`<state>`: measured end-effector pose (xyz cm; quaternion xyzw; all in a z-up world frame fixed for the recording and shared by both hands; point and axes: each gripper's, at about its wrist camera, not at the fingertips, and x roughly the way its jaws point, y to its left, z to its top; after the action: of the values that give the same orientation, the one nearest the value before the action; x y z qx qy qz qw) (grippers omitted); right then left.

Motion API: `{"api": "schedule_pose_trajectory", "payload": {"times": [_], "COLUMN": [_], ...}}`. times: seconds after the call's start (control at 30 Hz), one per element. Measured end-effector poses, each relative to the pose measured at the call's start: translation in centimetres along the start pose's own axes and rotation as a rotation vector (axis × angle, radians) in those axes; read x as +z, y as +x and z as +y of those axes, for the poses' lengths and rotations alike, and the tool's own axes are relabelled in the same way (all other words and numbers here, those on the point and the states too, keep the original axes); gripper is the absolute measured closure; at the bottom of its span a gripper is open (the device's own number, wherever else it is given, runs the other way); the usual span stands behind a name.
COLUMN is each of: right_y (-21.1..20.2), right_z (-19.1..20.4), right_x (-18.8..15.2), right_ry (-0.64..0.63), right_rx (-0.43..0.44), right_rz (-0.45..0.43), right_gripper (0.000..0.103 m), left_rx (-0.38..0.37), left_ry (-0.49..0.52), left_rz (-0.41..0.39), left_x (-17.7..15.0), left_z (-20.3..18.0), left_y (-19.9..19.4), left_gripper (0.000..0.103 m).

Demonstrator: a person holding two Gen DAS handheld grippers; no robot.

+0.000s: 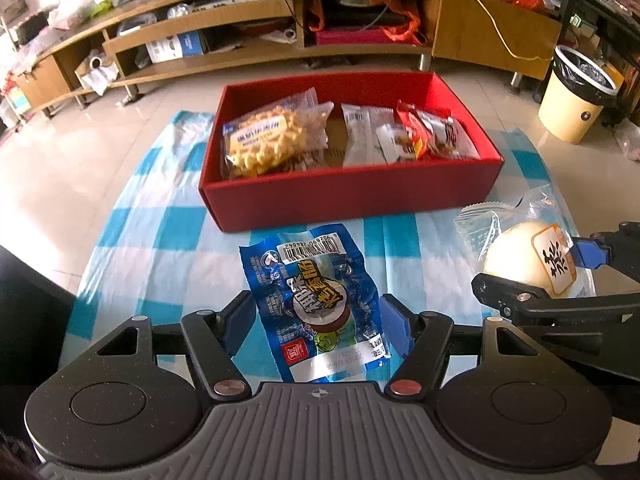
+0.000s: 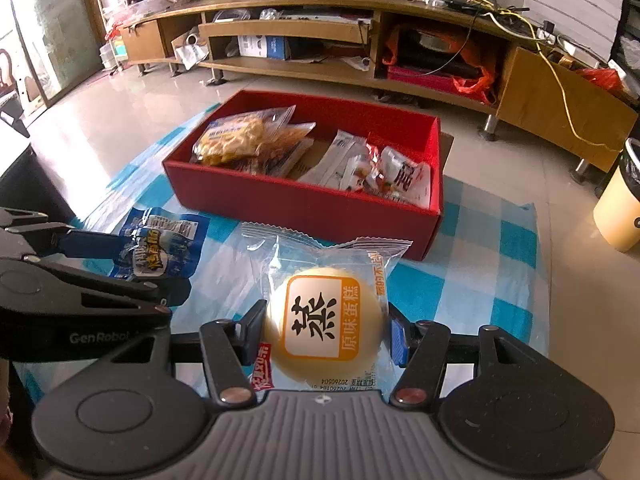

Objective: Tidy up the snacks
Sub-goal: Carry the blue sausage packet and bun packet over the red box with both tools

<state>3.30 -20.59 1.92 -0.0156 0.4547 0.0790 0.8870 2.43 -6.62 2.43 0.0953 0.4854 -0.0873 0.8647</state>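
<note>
The left gripper point(image 1: 318, 322) is clamped on a blue snack packet point(image 1: 316, 308), its blue pads pressing the packet's two sides; the packet hangs lengthwise between the fingers, barcode end pointing toward the red box point(image 1: 352, 196). The right gripper point(image 2: 326, 330) grips a clear-wrapped steamed cake point(image 2: 322, 320), a pale round bun with an orange-framed label, squeezed from left and right; the wrapper's crimped end sticks out ahead of the fingers. Both snacks sit above the blue-and-white checked cloth point(image 1: 168, 232), on the near side of the box; the cake is to the right of the blue packet. The box stands open on the cloth, with a bag of yellow puffed snacks point(image 1: 268, 140) at its left end and small white and red packets point(image 1: 408, 138) at its right.
</note>
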Motion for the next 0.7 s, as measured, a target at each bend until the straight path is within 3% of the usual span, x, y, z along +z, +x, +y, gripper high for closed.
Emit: {"api": "schedule_pose_trajectory", "payload": {"times": [0.7], "right_y": [0.8], "right_z": [-1.4], "right_x": [4.7], "right_ry": [0.055], "right_rx": [-0.022], "right_rz": [-0.065], "right_gripper": [0.048], "left_rx": [0.034], "left_ry": [-0.020], "left_rz": [-0.079], "left_x": [4.9], "left_z": [0.4], "left_y": [0.4], "left_gripper": [0.030]}}
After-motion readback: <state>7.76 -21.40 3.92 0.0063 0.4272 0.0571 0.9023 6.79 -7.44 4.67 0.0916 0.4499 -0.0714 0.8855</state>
